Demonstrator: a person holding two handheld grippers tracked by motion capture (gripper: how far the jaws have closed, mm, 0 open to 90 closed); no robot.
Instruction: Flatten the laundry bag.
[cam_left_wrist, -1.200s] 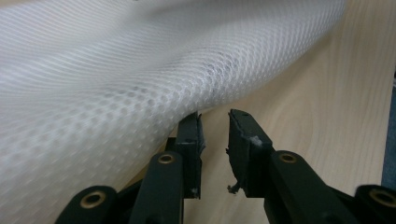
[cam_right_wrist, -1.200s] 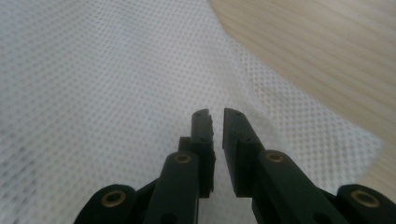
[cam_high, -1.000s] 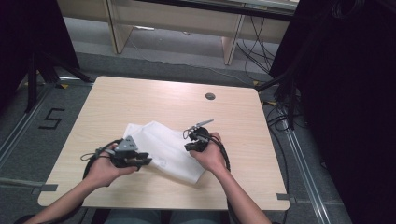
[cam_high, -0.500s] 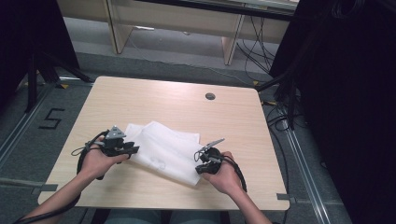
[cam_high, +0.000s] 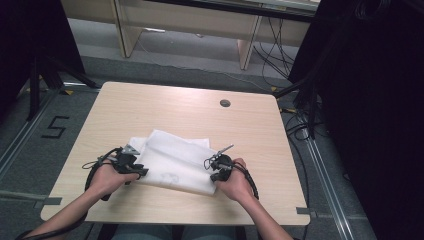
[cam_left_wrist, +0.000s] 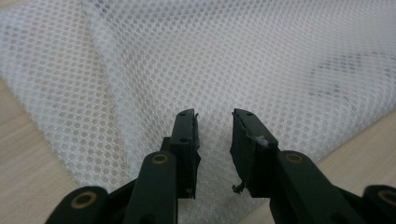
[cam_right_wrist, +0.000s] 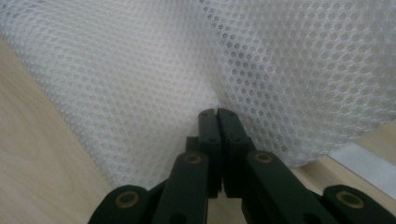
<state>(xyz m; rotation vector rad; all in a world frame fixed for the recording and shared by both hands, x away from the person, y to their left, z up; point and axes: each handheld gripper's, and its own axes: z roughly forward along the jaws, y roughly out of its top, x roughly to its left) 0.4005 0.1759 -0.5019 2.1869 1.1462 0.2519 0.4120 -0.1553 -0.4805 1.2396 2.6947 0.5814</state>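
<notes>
Cloth: a white mesh fabric sheet with fine round holes (cam_high: 172, 161) is lying folded on the near half of the pale wooden bench (cam_high: 175, 112), between the two hands, with a second layer peeking out at its far edge.
Left tool: the black two-jaw left tool (cam_high: 131, 163) is sitting at the cloth's left edge in the high view. In the left gripper view the left tool (cam_left_wrist: 214, 125) is showing its jaws parted by a modest gap, hovering over the mesh with nothing pinched between them; the mesh is spreading ahead of and beneath the jaw tips.
Right tool: the black right tool (cam_high: 216, 169) is resting at the cloth's near right corner. In the right gripper view the right tool (cam_right_wrist: 217, 113) is showing its jaws pressed together, and the mesh is puckering and rising in a fold right at the tips, so they are gripping the cloth.
Bench surface: bare wood is showing on both sides of the mesh in each gripper view.
</notes>
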